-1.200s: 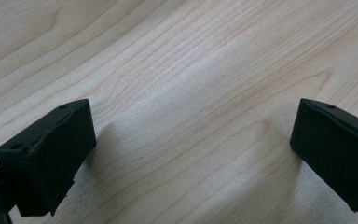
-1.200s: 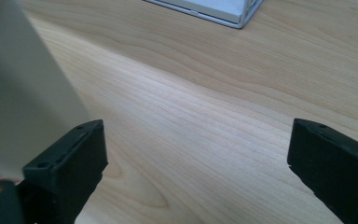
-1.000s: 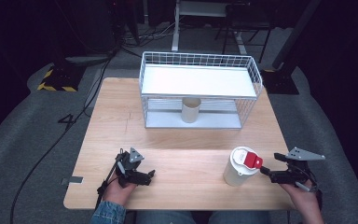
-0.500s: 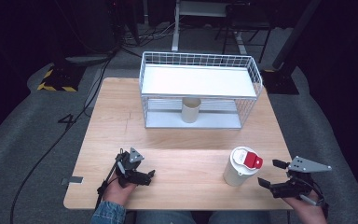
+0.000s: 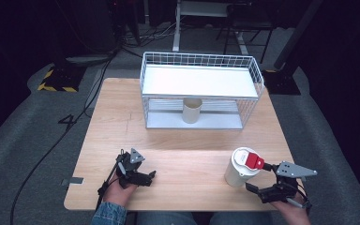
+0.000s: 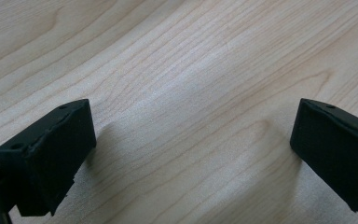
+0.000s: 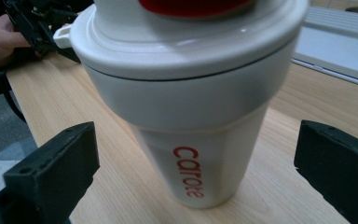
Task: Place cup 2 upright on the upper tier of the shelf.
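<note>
A white cup point(image 5: 238, 169) with a red lid tab point(image 5: 253, 161) stands upright on the wooden table point(image 5: 192, 145) near the front right. In the right gripper view the cup point(image 7: 186, 107) bears red lettering. My right gripper point(image 5: 259, 177) sits just right of it, open. Its jaws have just been opening, and they stand wide on either side of the cup without touching it point(image 7: 193, 161). My left gripper point(image 5: 150, 179) rests on the table at the front left, open, with only bare wood between its jaws point(image 6: 191, 144).
A white wire basket shelf point(image 5: 201, 82) stands at the back of the table, with a small beige cup point(image 5: 191, 110) under its top tray. The other hand and its gripper point(image 7: 37, 23) appear beyond the cup. Dark floor with cables surrounds the table.
The right gripper's jaws have opened wide, and it has drawn back from the cup toward the front right corner. The cup and the left gripper have stayed in place.
</note>
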